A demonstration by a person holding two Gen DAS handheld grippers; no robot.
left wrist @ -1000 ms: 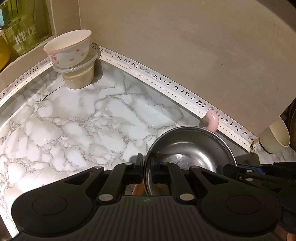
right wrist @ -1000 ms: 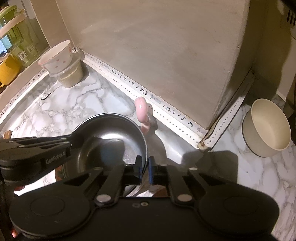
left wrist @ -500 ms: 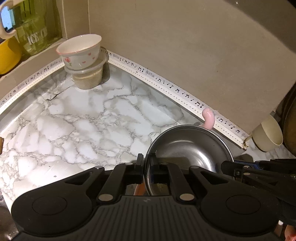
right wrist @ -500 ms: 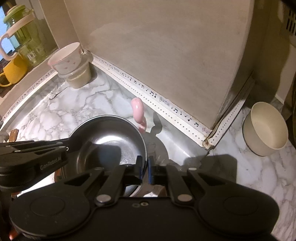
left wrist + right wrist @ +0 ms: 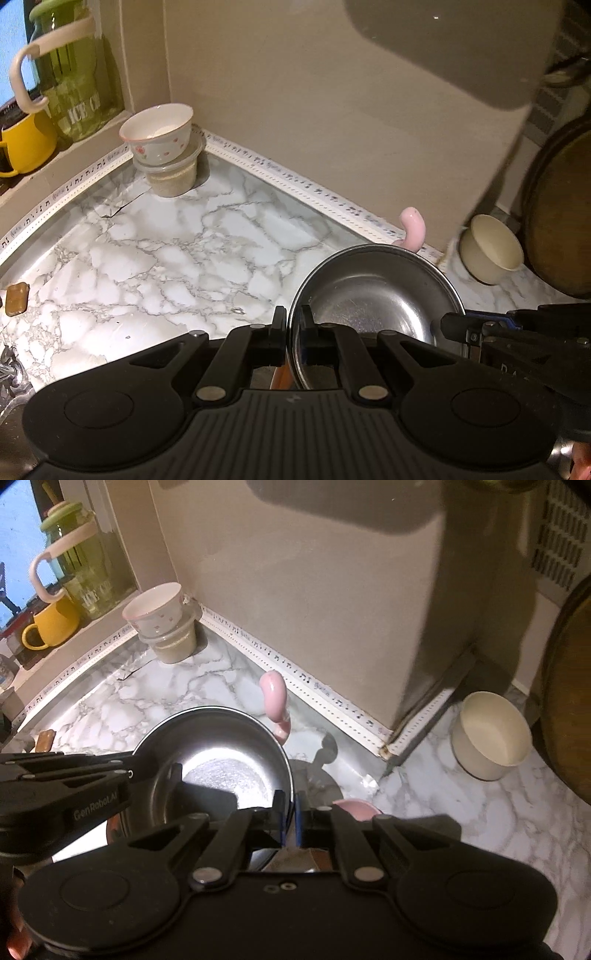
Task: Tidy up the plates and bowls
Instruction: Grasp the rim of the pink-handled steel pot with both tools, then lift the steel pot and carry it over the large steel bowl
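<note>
A steel bowl (image 5: 373, 291) (image 5: 221, 753) hangs above the marble counter (image 5: 166, 258), held by both grippers on opposite sides of its rim. My left gripper (image 5: 293, 325) is shut on the near rim; in the right wrist view it reaches in from the left (image 5: 144, 771). My right gripper (image 5: 290, 812) is shut on the rim too, and in the left wrist view it comes in from the right (image 5: 454, 328). A floral bowl (image 5: 159, 133) (image 5: 155, 609) rests on a plastic tub in the far corner. A cream bowl (image 5: 491, 247) (image 5: 491, 731) stands at the right.
A pink curved handle (image 5: 413, 229) (image 5: 275, 694) rises behind the steel bowl, near the wall. A yellow mug (image 5: 26, 147) and a green jar (image 5: 74, 85) sit on the window ledge. A round wooden board (image 5: 569, 709) leans at the far right. A small brown block (image 5: 16, 298) lies left.
Both grippers have risen and drawn back with the steel bowl between them. The counter and corner bowls look farther away, and more of the ledge and wall shows.
</note>
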